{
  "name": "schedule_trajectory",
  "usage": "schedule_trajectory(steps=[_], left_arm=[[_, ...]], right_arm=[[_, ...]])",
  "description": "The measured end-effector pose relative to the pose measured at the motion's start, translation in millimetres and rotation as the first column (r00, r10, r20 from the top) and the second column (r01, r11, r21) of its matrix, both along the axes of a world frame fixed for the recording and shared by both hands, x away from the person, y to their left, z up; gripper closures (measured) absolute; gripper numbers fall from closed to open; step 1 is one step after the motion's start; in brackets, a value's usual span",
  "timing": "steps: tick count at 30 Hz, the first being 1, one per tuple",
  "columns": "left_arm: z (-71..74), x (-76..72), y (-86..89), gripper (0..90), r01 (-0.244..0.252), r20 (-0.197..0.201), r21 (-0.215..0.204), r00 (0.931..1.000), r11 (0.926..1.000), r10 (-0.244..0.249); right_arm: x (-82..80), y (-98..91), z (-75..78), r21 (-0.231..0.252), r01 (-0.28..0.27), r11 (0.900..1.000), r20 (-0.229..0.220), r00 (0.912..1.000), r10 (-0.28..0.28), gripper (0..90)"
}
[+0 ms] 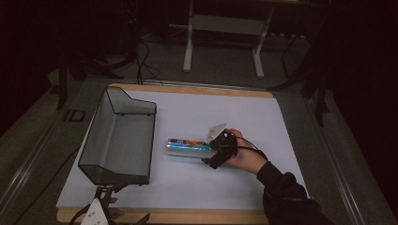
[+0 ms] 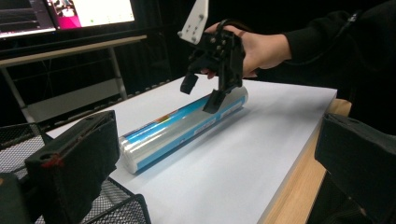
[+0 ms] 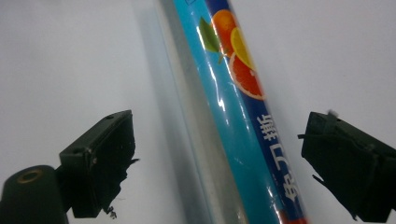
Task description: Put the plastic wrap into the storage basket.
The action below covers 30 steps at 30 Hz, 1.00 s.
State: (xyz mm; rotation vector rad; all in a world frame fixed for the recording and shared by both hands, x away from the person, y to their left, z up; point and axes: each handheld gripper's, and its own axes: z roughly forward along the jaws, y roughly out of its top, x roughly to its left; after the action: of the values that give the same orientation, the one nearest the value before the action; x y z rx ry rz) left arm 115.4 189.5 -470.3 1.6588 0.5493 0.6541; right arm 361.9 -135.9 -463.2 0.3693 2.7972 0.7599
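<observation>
A shiny blue-labelled wrap roll [image 1: 187,147] lies flat on the white mat [image 1: 234,117].

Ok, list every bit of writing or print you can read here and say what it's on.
"免刀撕": on the blue label of the cling film roll, beneath printed orange slices, seen in the right gripper view.
More print at the top of that label: cut off, unreadable.
Small print along the roll in the left gripper view: too blurred to read.
Monitor behind the table: on-screen content too small to read.
</observation>
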Motion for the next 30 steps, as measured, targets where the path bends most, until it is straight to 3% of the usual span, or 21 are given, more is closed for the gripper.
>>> schedule_trajectory(steps=[7, 13, 17, 23, 26, 28, 29, 30], left_arm=[[-1.1, -7.0, 1.6, 0.8, -0.037, 0.005, 0.019, 0.9993, 0.9991, 0.037], [-1.5, -11.5, 4.9, 0.8, -0.066, 0.002, 0.014, 0.9978, 0.9977, 0.066], [-2.5, -15.1, 5.1, 0.8, -0.091, 0.011, 0.042, 0.9959, 0.9950, 0.090], [-2.7, -18.6, 6.1, 0.8, -0.099, 0.012, 0.039, 0.9951, 0.9944, 0.098], [-2.9, -18.6, 6.2, 0.8, -0.102, 0.012, 0.041, 0.9948, 0.9940, 0.102], [-3.1, -18.7, 6.0, 0.8, -0.103, 0.012, 0.044, 0.9947, 0.9937, 0.102], [-3.2, -18.8, 5.5, 0.8, -0.097, 0.010, 0.045, 0.9952, 0.9943, 0.097], [-3.2, -18.8, 5.5, 0.8, -0.097, 0.010, 0.045, 0.9952, 0.9943, 0.097]], right_arm=[[9.1, 11.8, -3.3, -0.085, -0.043, 0.9954, -0.010, 0.9991, 0.042, 12.9], [18.3, 21.0, -9.4, -0.162, -0.076, 0.9838, -0.057, 0.9961, 0.068, 13.6], [26.0, 25.9, -12.0, -0.217, -0.089, 0.9720, -0.077, 0.9943, 0.074, 15.0], [35.0, 32.5, -21.0, -0.288, -0.126, 0.9493, -0.132, 0.9871, 0.090, 17.1], [38.5, 34.7, -24.7, -0.304, -0.137, 0.9426, -0.151, 0.9841, 0.094, 19.3], [39.3, 35.6, -26.0, -0.314, -0.136, 0.9396, -0.137, 0.9858, 0.097, 20.4], [41.5, 37.4, -29.0, -0.337, -0.143, 0.9305, -0.142, 0.9848, 0.100, 21.0], [41.5, 37.4, -29.0, -0.337, -0.143, 0.9305, -0.142, 0.9848, 0.100, 21.0]])
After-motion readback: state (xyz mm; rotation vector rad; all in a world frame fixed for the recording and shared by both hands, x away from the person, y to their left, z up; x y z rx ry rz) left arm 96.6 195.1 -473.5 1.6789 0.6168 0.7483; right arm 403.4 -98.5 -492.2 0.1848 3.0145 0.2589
